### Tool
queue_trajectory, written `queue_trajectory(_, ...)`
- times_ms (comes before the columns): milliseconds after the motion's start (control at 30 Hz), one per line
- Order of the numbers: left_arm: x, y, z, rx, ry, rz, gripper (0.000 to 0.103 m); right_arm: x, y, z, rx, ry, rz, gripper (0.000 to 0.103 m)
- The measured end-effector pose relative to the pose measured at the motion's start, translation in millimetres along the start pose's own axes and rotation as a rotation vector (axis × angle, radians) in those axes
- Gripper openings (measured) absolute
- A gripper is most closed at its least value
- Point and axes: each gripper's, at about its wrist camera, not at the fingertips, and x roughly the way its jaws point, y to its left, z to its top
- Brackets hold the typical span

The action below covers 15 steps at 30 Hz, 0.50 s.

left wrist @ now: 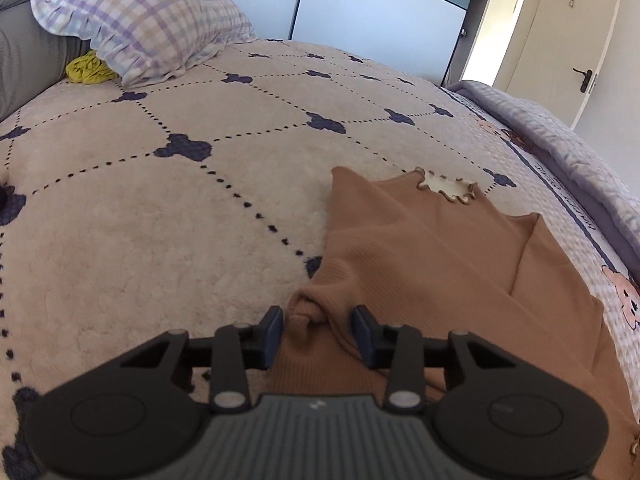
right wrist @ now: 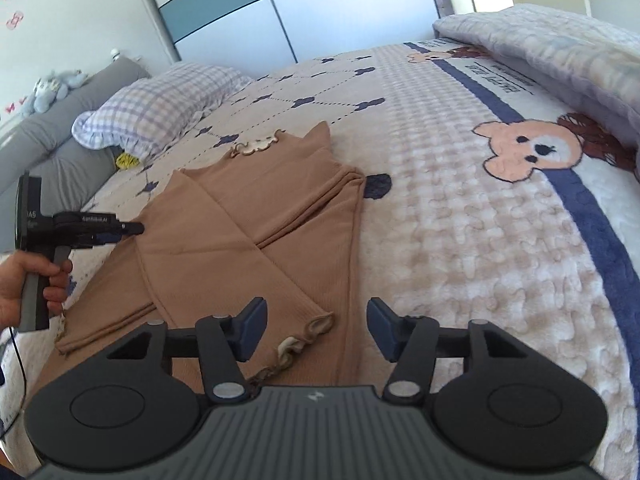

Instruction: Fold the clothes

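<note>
Left wrist view: left gripper [left wrist: 318, 322] parted, astride a bunched fold of tan ribbed knit top [left wrist: 420, 248] near the bed's [left wrist: 120, 248] right edge.
Right wrist view: right gripper [right wrist: 317, 326] released over a frilled cuff [right wrist: 300, 344]; person's hand [right wrist: 28, 280] visible only here.

Bed [right wrist: 460, 208] bearing sweater [right wrist: 248, 216], pillow [right wrist: 160, 108].

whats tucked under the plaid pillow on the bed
A crumpled yellow cloth pokes out from under the plaid pillow, against the grey headboard cushion. How far it runs beneath is hidden by the pillow.
</note>
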Motion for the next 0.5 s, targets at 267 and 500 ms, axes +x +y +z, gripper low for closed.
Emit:
queue_trajectory(267, -6, 8, -1, -0.048, -0.023, 0.004, 0.023, 15, 25, -3, -0.195, 0.022, -0.128, 0.011)
queue_trajectory(500, -10, 1, -7, -0.015, -0.070, 0.055, 0.023, 1, 32, -4, -0.202, -0.013, -0.146, 0.007)
